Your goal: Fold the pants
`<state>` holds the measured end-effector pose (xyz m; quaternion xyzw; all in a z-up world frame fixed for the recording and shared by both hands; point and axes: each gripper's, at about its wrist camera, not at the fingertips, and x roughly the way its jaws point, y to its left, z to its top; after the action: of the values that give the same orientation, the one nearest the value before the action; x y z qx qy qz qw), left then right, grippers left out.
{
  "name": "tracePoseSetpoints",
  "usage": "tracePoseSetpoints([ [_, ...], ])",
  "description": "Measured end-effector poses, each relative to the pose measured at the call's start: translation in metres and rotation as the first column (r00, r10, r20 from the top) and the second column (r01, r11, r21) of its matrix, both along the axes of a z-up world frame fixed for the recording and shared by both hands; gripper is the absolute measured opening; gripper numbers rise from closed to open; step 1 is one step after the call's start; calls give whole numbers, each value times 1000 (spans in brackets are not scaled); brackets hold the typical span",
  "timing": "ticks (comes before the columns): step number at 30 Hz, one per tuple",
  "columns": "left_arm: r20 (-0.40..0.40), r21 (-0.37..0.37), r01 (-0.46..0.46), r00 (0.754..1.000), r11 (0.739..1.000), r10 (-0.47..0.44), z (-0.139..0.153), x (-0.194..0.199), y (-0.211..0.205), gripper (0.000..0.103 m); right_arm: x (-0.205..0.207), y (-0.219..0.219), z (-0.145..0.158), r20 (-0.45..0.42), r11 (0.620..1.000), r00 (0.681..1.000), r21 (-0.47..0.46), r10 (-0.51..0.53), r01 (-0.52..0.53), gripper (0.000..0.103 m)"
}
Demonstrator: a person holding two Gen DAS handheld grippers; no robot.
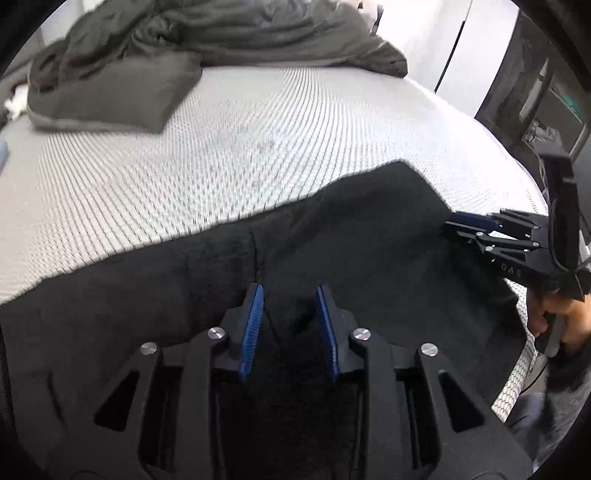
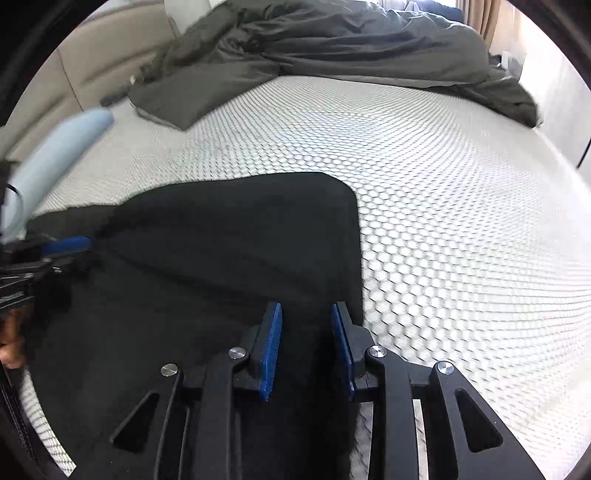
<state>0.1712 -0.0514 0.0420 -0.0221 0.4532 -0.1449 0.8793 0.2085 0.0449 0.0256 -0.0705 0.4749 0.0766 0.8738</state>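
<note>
Black pants (image 1: 166,277) (image 2: 221,229) lie on a white honeycomb-patterned mattress (image 1: 240,147) (image 2: 443,221), near its front edge. My left gripper (image 1: 290,291) stands over their middle with its blue pads narrowly apart and a ridge of black cloth pinched between them. In the right wrist view this left gripper (image 2: 86,245) pulls a crease toward itself. My right gripper (image 2: 306,308) grips the pants close to their right edge, cloth filling the gap between its pads. In the left wrist view the right gripper (image 1: 448,227) bites the pants' right edge, with a hand (image 1: 554,317) on its handle.
A rumpled grey duvet (image 1: 221,33) (image 2: 351,44) and a grey pillow (image 1: 110,96) lie at the far side of the mattress. A light blue sleeve (image 2: 55,155) reaches in at the left. Dark shelving (image 1: 535,92) stands beyond the mattress's right edge, and a beige headboard (image 2: 92,55) runs along the far left.
</note>
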Motion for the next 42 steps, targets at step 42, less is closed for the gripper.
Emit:
tracePoseSetpoints([
  [42, 104, 21, 174, 979, 985, -175, 27, -121, -37, 40, -9, 138, -8, 83, 988, 991, 106, 107, -115, 37],
])
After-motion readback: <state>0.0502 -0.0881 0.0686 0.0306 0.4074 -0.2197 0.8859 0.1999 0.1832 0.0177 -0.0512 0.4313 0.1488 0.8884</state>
